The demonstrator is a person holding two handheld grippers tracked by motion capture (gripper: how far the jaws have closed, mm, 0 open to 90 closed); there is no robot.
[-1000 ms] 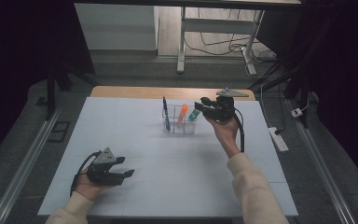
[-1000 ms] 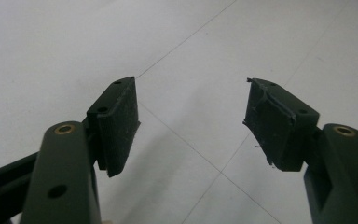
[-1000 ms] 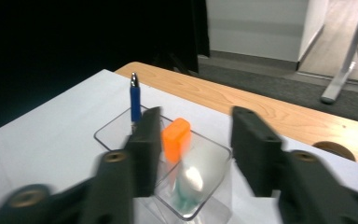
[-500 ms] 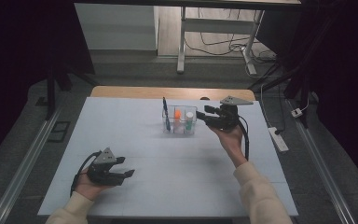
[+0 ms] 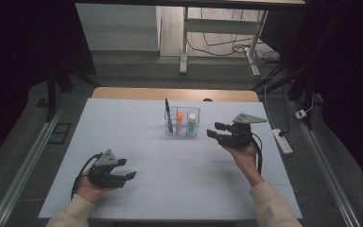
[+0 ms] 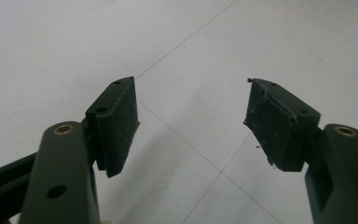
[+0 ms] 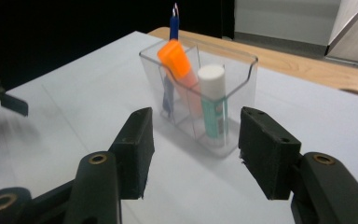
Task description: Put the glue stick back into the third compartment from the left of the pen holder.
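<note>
On the white worktop point(image 5: 137, 127), toward its far middle, a clear plastic organiser point(image 5: 182, 127) is seen standing upright. It is divided into compartments. A blue pen point(image 5: 168, 116) is held upright in the left compartment as the high view shows it, an orange-capped marker point(image 5: 180, 119) is leaned in the middle one, and a white-capped, teal-bodied stick point(image 5: 192, 122) is stood in the right one. In the right gripper view the same organiser point(image 7: 205, 93) is found just ahead of the jaws, with the marker point(image 7: 179, 65) tilted and the stick point(image 7: 213, 100) upright beside it.

The right tool point(image 5: 217, 131) is held just to the right of the organiser, apart from it, with its jaws pointed toward it. Its jaws have just been opening and are spread; nothing is caught between them point(image 7: 193, 149).

The left tool point(image 5: 125, 169) is rested near the front left of the worktop, well apart from the organiser. Its jaws are spread wide over bare surface point(image 6: 191, 121), and nothing is gripped.
</note>
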